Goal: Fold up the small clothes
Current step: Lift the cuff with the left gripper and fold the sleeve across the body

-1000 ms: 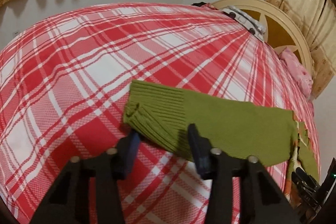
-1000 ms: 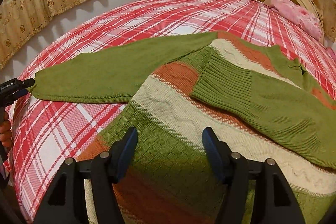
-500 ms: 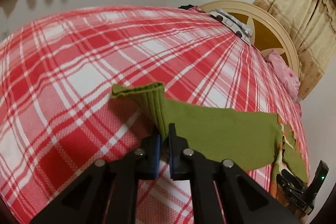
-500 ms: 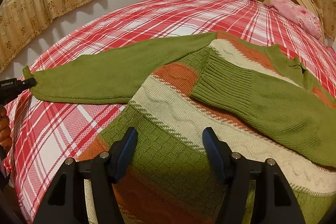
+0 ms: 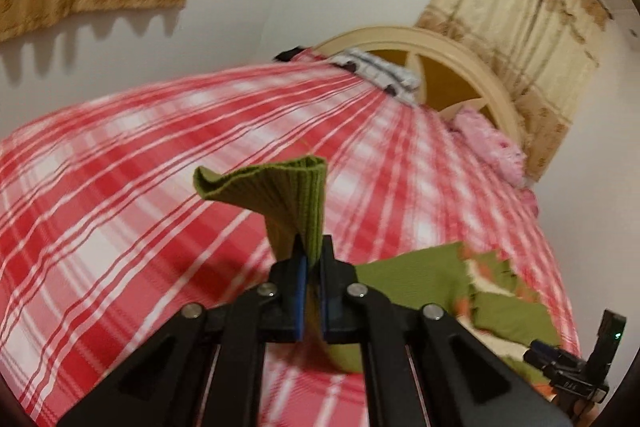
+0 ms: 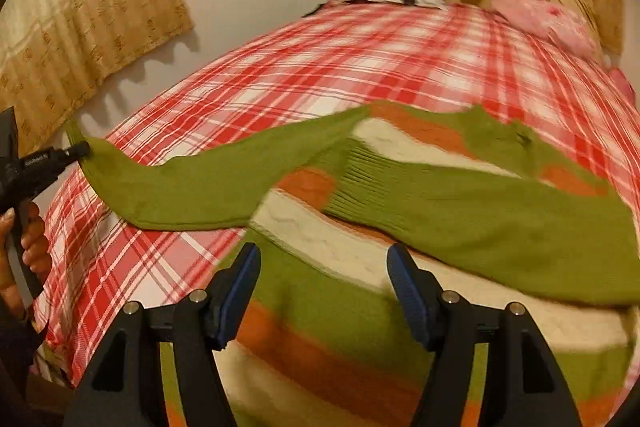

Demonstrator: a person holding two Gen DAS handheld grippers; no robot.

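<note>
Plaid bedsheet (image 6: 360, 75) covers the bed, striped sweater (image 6: 360, 267) spread flat on it near the foot, right sleeve (image 6: 500, 223) already folded across the body. Left sleeve (image 6: 208, 187) now lifted off the sheet and stretched taut; a second ago it lay flat. Left gripper (image 5: 311, 259) clamped on the ribbed cuff (image 5: 296, 195), raised. Right gripper (image 6: 324, 291) jaws wide apart, holding nothing, hovering over the hem. Likely next: carry sleeve across the body.

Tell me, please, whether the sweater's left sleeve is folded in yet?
Not yet: the left sleeve stretches out over the bedspread, its cuff pinched by the left gripper.
</note>
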